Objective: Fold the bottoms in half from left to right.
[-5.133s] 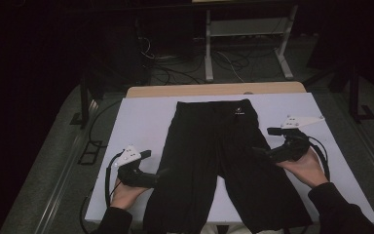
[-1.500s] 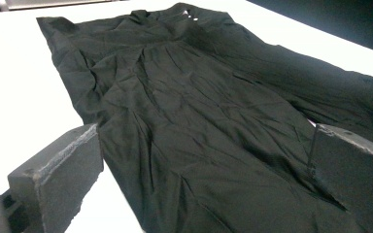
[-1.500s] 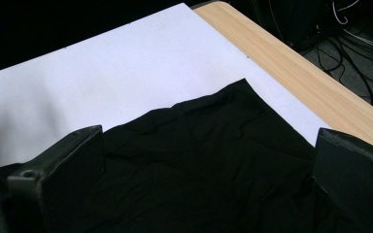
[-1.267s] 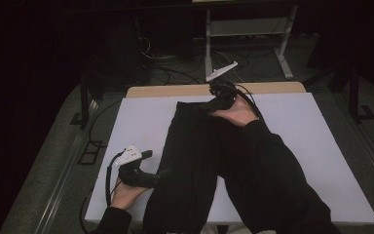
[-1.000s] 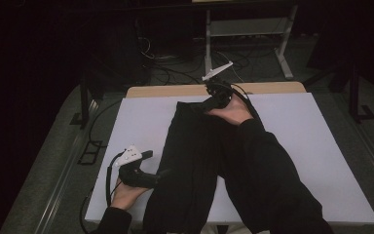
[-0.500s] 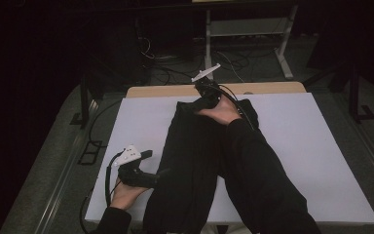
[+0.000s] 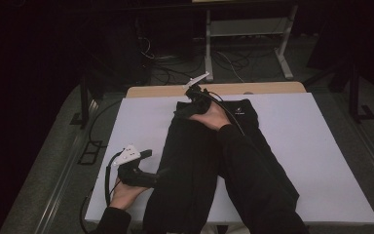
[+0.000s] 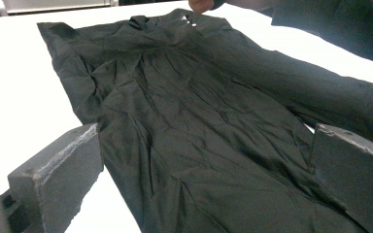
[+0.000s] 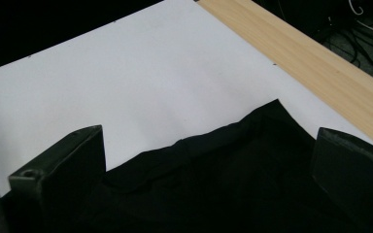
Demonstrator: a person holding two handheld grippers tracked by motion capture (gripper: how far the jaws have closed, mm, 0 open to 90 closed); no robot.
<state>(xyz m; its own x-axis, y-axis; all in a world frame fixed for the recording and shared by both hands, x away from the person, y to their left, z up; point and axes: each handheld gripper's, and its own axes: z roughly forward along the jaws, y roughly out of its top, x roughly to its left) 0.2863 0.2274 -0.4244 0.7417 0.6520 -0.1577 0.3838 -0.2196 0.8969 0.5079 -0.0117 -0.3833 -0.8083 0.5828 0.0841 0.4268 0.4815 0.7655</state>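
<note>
High view: I'm parking my left gripper (image 7: 148,176) at the near left edge of the trousers (image 7: 199,165) lying on the white table (image 7: 321,146), jaws wide, holding nothing. Farther off, I'm reaching my right gripper (image 7: 187,105) over the waistband, wide open; next it needs lowering onto that far corner to pinch it.

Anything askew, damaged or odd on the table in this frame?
Nothing damaged. The black trousers lie folded lengthwise on the white table cover, creased, their far waistband corner slightly rumpled. Both the left gripper and the right gripper are open.
</note>
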